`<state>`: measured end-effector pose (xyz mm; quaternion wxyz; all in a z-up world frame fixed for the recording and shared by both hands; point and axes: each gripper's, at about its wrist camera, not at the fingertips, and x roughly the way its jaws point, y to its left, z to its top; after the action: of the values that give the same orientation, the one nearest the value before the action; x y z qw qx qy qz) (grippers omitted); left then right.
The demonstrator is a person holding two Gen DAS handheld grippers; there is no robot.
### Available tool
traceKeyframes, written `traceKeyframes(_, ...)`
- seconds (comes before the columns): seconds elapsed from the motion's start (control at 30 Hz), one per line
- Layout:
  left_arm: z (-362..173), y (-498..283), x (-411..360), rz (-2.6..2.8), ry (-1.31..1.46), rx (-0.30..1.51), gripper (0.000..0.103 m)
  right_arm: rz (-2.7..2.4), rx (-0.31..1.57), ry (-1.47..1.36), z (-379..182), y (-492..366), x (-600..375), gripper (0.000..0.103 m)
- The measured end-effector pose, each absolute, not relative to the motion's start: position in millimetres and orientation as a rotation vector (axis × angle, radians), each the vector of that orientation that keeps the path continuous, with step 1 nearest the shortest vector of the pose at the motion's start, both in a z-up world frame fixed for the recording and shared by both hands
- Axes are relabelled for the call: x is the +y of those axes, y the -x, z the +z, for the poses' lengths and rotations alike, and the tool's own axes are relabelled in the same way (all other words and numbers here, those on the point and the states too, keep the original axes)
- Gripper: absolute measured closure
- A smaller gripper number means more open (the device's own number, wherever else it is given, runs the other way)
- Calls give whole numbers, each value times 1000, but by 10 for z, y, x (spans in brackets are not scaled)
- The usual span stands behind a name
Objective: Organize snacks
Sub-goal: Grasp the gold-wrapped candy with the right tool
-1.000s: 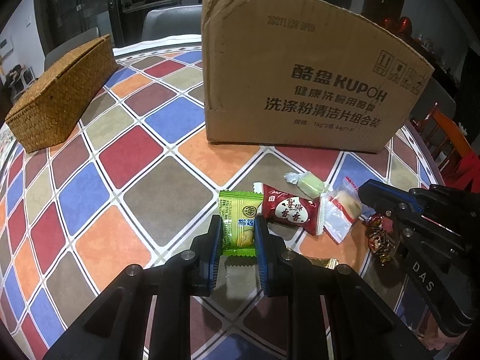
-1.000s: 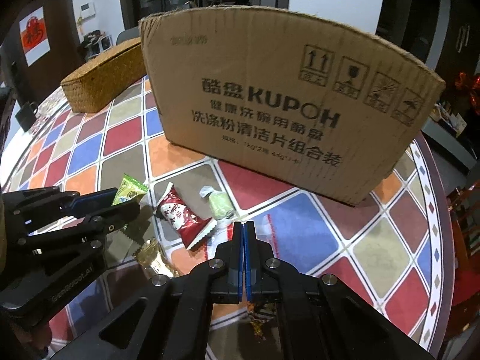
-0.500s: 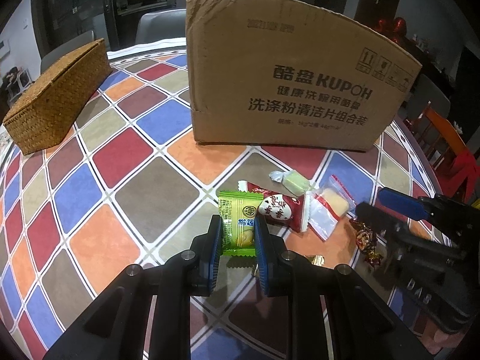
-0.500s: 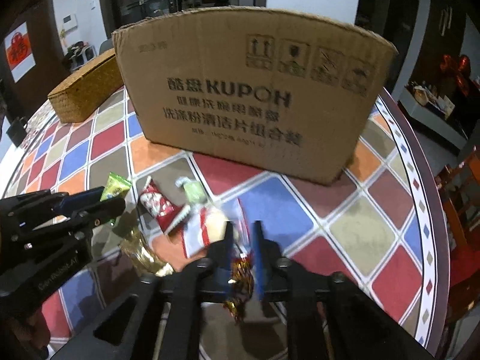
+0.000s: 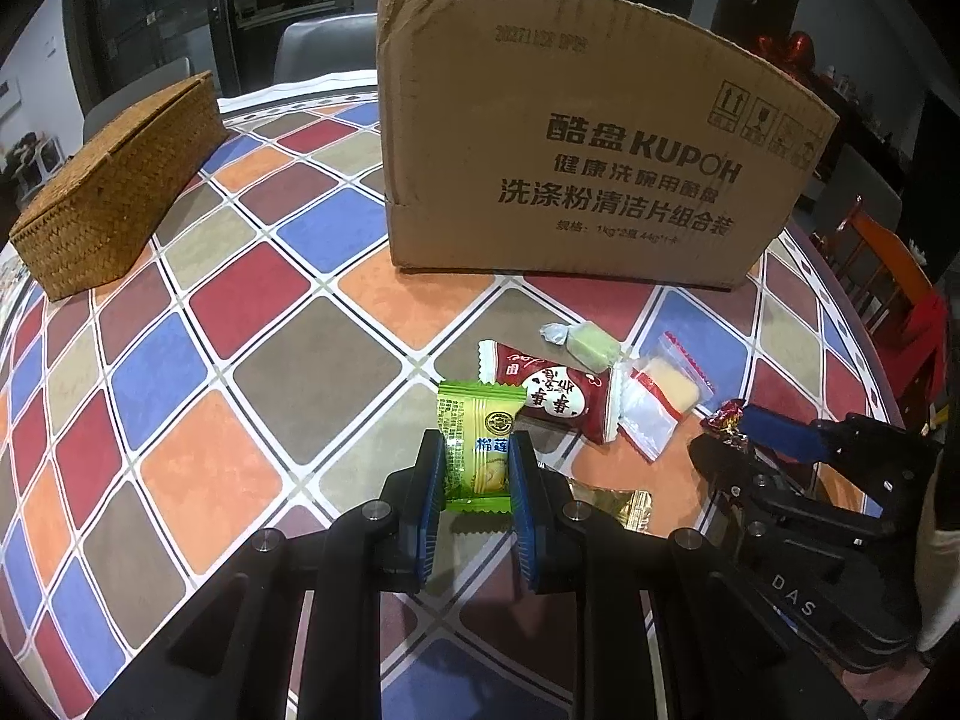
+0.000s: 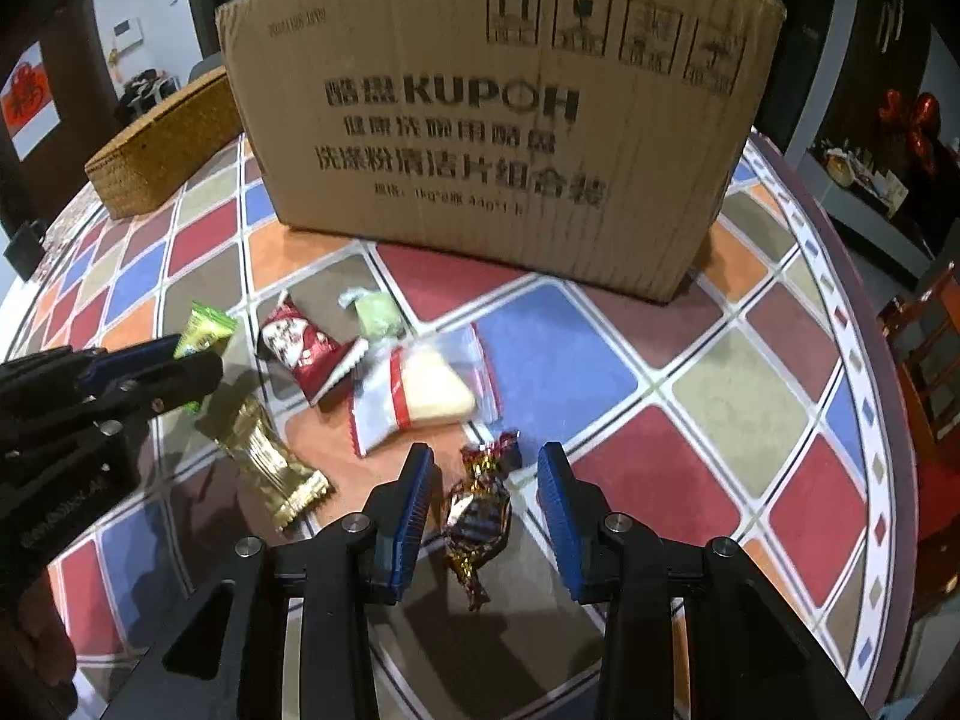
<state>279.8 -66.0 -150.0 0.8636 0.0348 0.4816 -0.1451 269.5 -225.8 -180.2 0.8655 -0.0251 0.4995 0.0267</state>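
Observation:
My left gripper (image 5: pixel 477 465) is shut on a green and yellow snack packet (image 5: pixel 477 450), pads pressing both its sides. In the right wrist view that packet (image 6: pixel 207 330) sticks out past the left gripper (image 6: pixel 156 369). My right gripper (image 6: pixel 485 483) points down over the table with its jaws opening. A red and gold foil candy (image 6: pixel 480 510) lies between its blue pads (image 6: pixel 414 498), which do not touch it. Ahead lie a red packet (image 6: pixel 297 348), a pale green candy (image 6: pixel 375 312), a clear zip bag (image 6: pixel 420 390) and a gold wrapper (image 6: pixel 264 456).
A tall cardboard box (image 5: pixel 570 138) stands at the back of the round table (image 5: pixel 240 300) with its coloured diamond cloth. A woven lidded basket (image 5: pixel 120 186) sits at the far left. A chair (image 5: pixel 882 264) stands off the table's right edge.
My right gripper went from shut to open, swung right and came down so the foil candy sits between its fingers. The left gripper kept still with the green packet.

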Motion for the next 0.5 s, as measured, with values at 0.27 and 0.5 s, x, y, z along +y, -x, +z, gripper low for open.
traceKeyframes(0.27, -1463, -2788, -680, -300, -78, 1004, 81, 72, 1024, 65, -1765, -2671, -2248, 79)
traceKeyframes(0.5, -1285, -2748, -731, -301, -91, 981, 81, 68, 990, 47, -1605, -2666, -2282, 79)
